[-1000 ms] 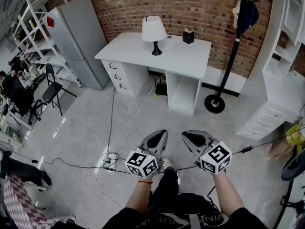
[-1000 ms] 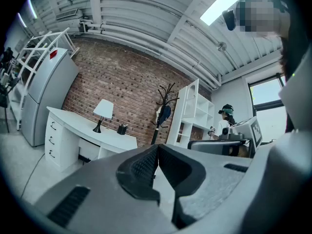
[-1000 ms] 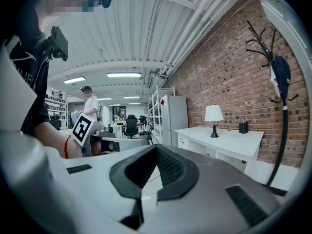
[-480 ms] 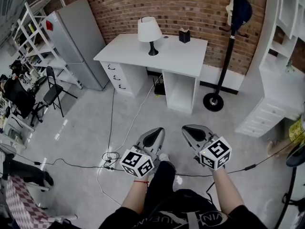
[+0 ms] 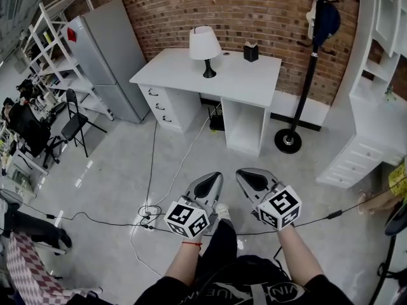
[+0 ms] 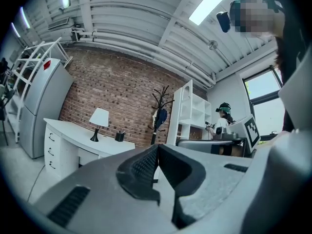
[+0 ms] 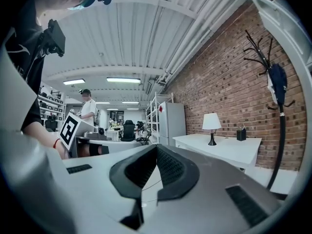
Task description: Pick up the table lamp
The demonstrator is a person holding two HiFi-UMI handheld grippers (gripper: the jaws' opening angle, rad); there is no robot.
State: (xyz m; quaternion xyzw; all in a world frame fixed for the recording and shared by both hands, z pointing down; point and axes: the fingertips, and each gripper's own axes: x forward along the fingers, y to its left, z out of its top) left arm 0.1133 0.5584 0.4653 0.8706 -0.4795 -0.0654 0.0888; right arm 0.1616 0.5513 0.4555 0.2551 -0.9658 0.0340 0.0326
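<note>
Currently, table lamp (image 5: pixel 205 48) is standing on white desk (image 5: pixel 254 84) at twelve o'clock; left gripper (image 5: pixel 212 179) and right gripper (image 5: pixel 245 176) are hovering closed, empty.

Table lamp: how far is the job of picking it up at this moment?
Nothing looks done: the table lamp stands upright on the white desk, untouched. In hand: nothing; the left gripper and right gripper are shut and empty, far back over the floor. Remaining: approach, open, grasp, lift.
</note>
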